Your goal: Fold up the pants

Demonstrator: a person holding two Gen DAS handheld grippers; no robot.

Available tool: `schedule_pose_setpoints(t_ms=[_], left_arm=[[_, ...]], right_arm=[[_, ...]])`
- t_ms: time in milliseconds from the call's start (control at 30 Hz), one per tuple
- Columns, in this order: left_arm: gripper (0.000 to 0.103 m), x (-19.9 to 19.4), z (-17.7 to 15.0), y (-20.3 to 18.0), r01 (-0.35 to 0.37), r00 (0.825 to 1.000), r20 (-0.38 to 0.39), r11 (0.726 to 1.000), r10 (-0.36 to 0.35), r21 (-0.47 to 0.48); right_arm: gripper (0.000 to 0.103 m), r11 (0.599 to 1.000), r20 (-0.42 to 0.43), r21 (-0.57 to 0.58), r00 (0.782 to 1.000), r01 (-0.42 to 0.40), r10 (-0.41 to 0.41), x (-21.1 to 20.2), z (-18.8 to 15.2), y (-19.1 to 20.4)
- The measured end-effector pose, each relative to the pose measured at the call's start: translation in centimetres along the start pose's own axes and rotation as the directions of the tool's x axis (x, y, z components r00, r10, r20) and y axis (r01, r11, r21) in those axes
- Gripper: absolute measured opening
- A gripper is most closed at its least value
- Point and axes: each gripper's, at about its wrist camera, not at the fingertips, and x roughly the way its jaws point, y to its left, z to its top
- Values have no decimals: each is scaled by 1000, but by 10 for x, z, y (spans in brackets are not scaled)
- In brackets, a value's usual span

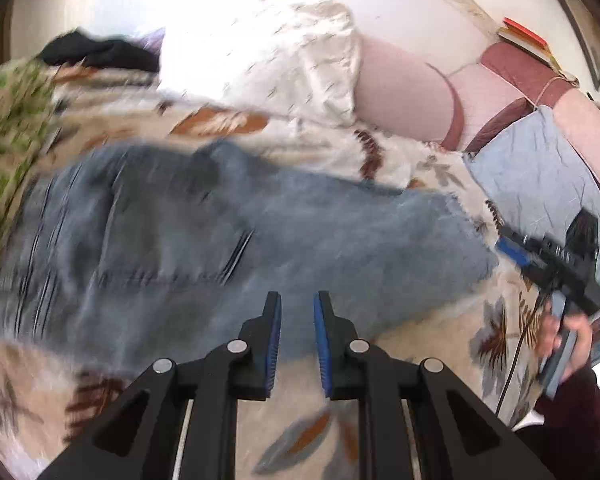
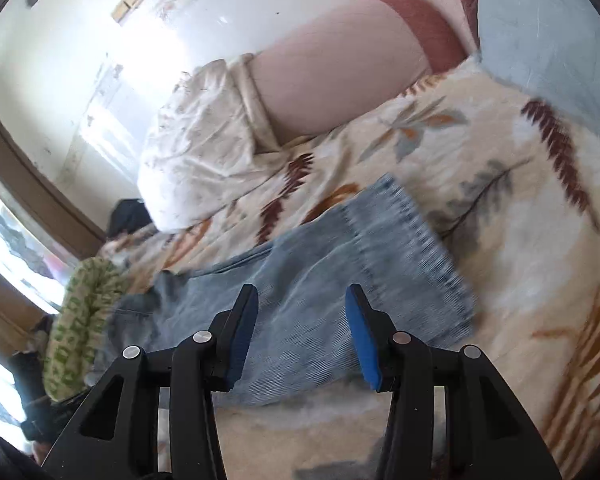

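Note:
Light blue jeans (image 1: 220, 232) lie flat across a leaf-patterned bedspread (image 1: 420, 344), legs stacked, hems toward the right. My left gripper (image 1: 297, 300) hovers over the near edge of the jeans, jaws a little apart with nothing between them. My right gripper (image 2: 302, 294) is open and empty above the leg end of the jeans (image 2: 340, 280), near the frayed hem (image 2: 420, 240). The right gripper also shows in the left wrist view (image 1: 540, 252), held in a hand beyond the hem.
A white pillow (image 1: 280, 60) and a pink headboard cushion (image 1: 404, 88) lie behind the jeans. A light blue pillow (image 1: 540, 176) is at the right. A green-patterned cloth (image 1: 8, 140) and dark clothing (image 1: 100, 50) sit at the left. Books (image 1: 528, 40) rest on the headboard.

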Motion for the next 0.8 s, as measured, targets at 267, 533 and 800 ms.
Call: schedule_pose_setpoints(t_ms=[267,533,800], left_arm=[[19,79,51,-74,116,992,-65,991,-111,74],[19,176,48,-127,118,976,-198,984,-91,133],[19,201,55,-121,69,984,-173,989,-46,132]], right_arm=[[46,989,4,138,999,-54,54,21,-5,-20],[32,971,-146,240,989,3,34,48,-12,-61],[0,952,-190,306,980,7,54,48,-20,-92]])
